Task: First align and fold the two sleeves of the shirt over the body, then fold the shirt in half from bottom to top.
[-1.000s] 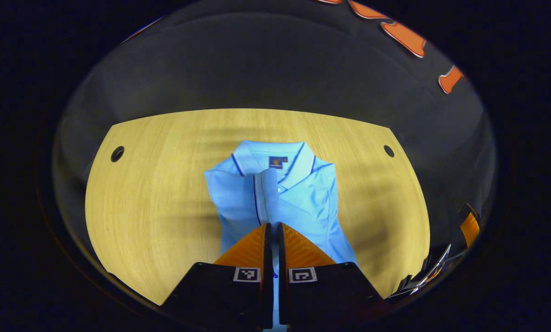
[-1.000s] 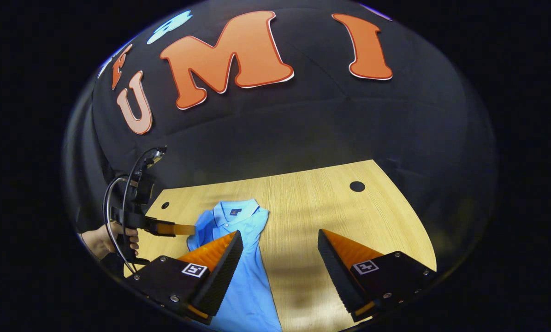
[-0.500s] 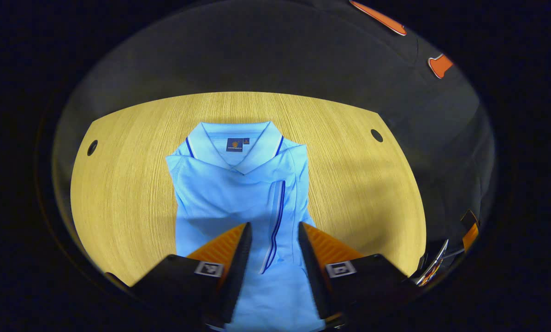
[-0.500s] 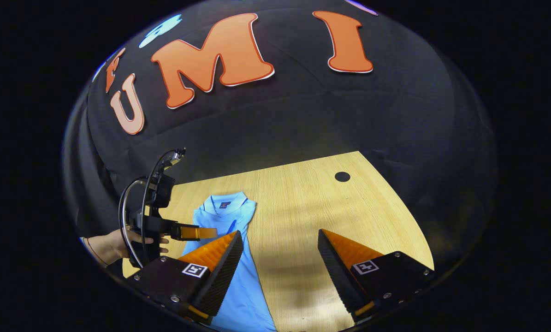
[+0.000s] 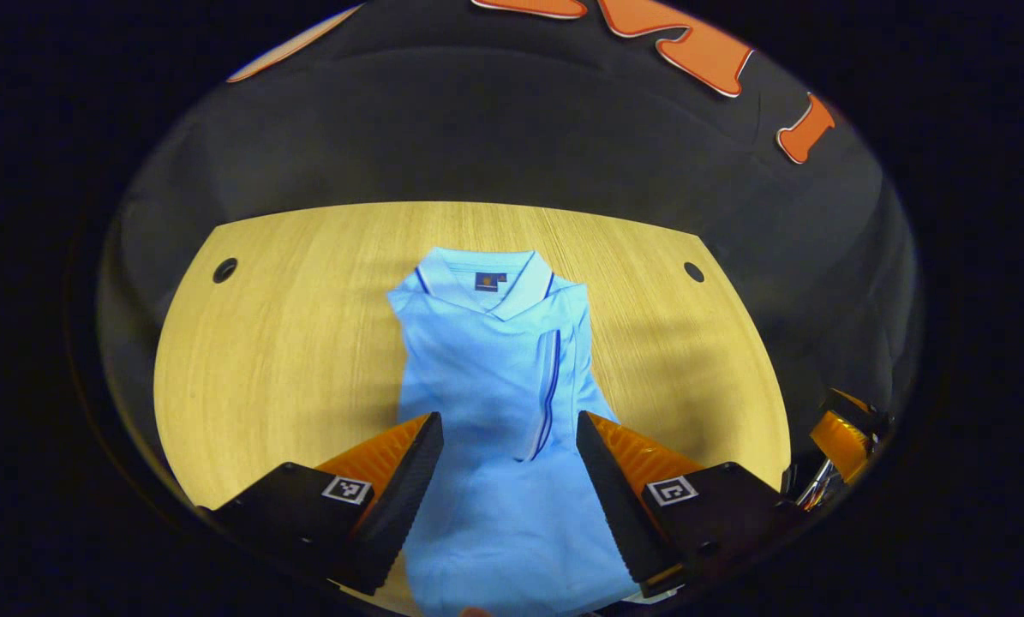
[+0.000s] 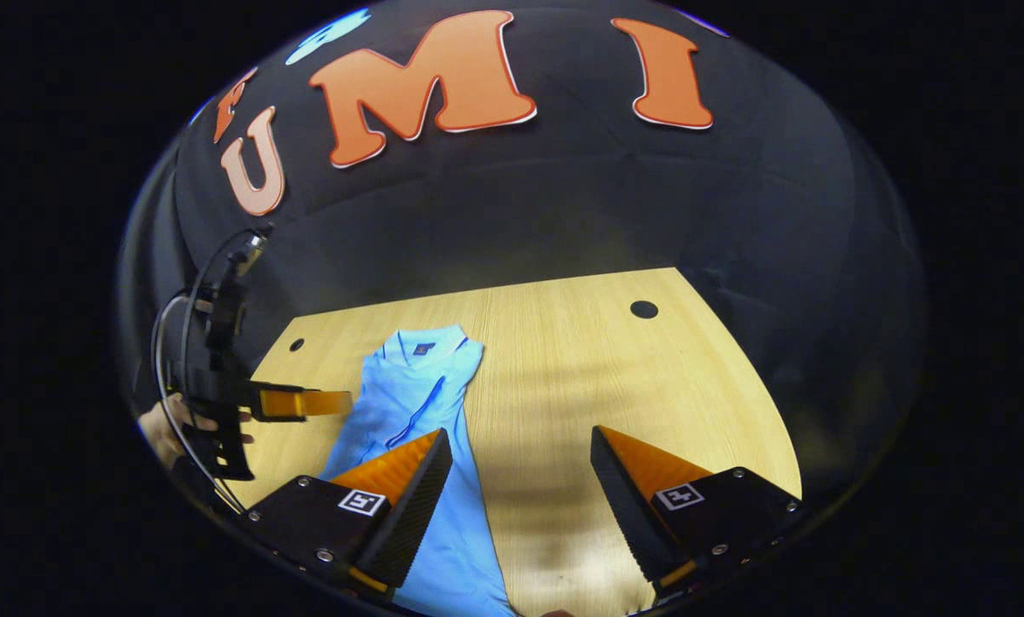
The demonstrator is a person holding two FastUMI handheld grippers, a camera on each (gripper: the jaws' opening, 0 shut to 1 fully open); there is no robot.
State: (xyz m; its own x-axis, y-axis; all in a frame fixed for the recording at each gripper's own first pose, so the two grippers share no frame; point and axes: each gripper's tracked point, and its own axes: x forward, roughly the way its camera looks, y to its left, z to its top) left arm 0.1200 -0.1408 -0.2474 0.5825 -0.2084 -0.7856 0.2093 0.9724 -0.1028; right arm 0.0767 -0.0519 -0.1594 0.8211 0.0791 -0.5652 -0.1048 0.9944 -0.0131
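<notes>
Shirt lies flat on the wooden table, collar at 12 o'clock from my left gripper, hem running down toward 6 under it, so the long axis lines up with that gripper's own pointing direction. Both sleeves look folded in over the body already; a dark-trimmed cuff edge sits on the chest slightly to the 1 o'clock side. Left gripper is spread wide with nothing between its fingers, hovering over the lower half of the shirt, one finger to each side of the centre line. Right gripper is also spread wide and holding nothing; in the right gripper view the shirt lies off at 10 to 11 o'clock, its lower part passing behind that gripper's 9 o'clock finger, bare table ahead of the gap. I judge the left gripper nearer to the hem, the right needing to shift toward 9 before both can pinch the bottom corners. Hem sits at the very bottom of both views, corners hard to tell. In the right gripper view I also see the left gripper with a hand on its handle at 9 o'clock. Table is light wood grain with round cable holes near the far corners; black cloth wall behind.
</notes>
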